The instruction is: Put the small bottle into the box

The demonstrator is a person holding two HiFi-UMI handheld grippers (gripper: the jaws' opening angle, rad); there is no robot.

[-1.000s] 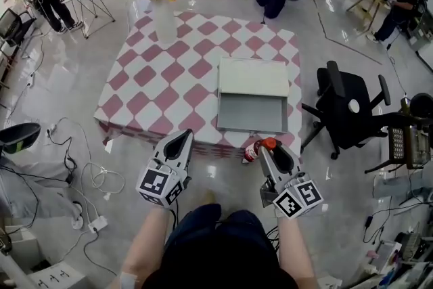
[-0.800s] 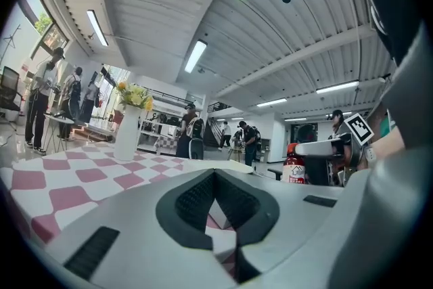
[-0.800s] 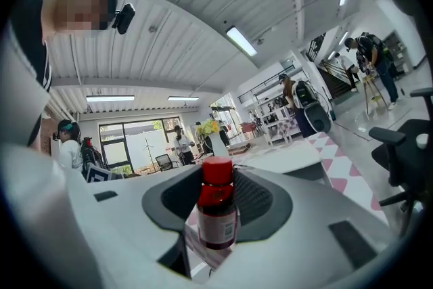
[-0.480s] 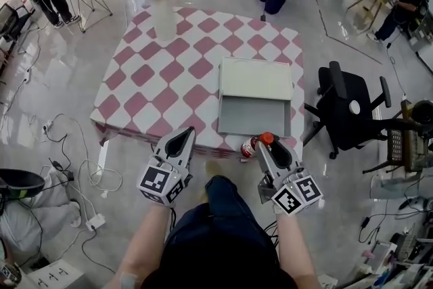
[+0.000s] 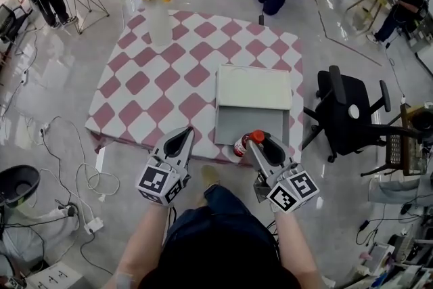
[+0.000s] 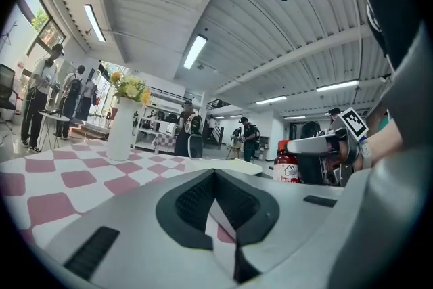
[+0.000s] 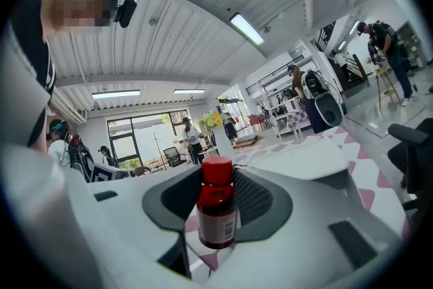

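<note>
The small bottle (image 5: 243, 144), dark red with a red cap, stands upright between the jaws of my right gripper (image 5: 255, 141), which is shut on it. The right gripper view shows the bottle (image 7: 217, 210) pinched between the dark pads (image 7: 254, 199). It hovers at the near edge of the open grey box (image 5: 219, 124), whose lid (image 5: 254, 86) lies flat behind it. My left gripper (image 5: 181, 139) is shut and empty, level with the table's front edge. The left gripper view shows its tips (image 6: 215, 176) meeting, with the bottle (image 6: 286, 166) off to the right.
The box lies on a table with a pink-and-white checked cloth (image 5: 169, 74). A white vase of yellow flowers (image 5: 157, 17) stands at its far left corner. A black office chair (image 5: 348, 115) is to the right, cables (image 5: 67, 172) lie on the floor at left, and people stand in the background.
The table has come closer as the person stepped forward. The right gripper with the bottle moved from short of the table to the box's near edge. Both grips are unchanged.
</note>
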